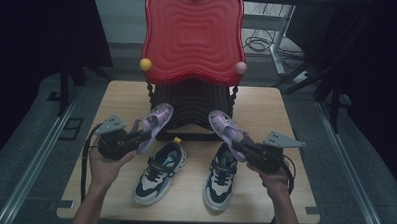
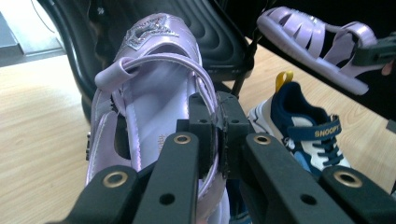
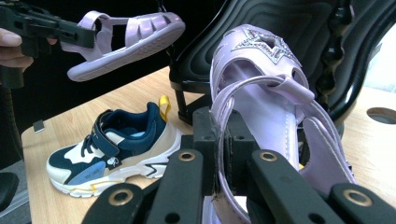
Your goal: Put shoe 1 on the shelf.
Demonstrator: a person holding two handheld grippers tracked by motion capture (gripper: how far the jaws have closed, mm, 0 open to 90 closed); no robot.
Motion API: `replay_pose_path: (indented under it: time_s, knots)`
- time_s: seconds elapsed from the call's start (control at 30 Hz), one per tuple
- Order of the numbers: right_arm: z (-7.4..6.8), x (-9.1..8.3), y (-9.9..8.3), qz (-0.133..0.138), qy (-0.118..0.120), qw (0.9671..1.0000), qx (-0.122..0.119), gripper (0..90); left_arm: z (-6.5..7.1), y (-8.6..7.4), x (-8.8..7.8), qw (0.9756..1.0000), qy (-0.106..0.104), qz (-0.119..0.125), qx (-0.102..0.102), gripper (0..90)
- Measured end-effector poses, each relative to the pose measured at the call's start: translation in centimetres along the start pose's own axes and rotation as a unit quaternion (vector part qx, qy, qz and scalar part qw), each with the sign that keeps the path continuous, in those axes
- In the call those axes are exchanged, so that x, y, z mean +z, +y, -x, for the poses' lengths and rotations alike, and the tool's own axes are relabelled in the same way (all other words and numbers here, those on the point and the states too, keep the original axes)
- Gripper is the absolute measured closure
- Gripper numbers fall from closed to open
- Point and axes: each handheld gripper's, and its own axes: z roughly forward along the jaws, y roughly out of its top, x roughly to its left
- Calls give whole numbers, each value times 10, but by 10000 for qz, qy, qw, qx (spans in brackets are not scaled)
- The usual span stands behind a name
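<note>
Sneakers (image 1: 160,173) rest on wooden table (image 1: 293,195); surrounding room seemingly dark.

High view overlooks the desk (image 1: 267,102) from above; both claw views sit close, sharing the sneakers (image 2: 308,135).

- We see two lilac sandals (image 1: 155,124) (image 1: 226,132) (each with a silver glitter star on the toe).
- The sneakers (image 1: 159,173) (image 1: 220,177) are navy, cream and pale blue, with a yellow heel loop.
- The chair (image 1: 193,37) is red with black ribbing, on a light wood table (image 1: 266,109).
</note>
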Motion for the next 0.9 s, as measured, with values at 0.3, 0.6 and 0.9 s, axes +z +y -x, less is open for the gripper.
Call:
replay_pose_path:
  time_s: [0.3, 0.6, 0.9]
  knots:
    - [1, 17, 8, 98, 17, 9999, 40, 858, 3, 10, 16, 10000, -26, 36, 46, 864]
    - [2, 37, 14, 27, -15, 10000, -42, 859, -1, 16, 31, 9999, 72, 20, 125, 864]
    - [3, 50, 19, 54, -150, 9999, -5, 858, -3, 28, 40, 9998, 116, 113, 141, 864]
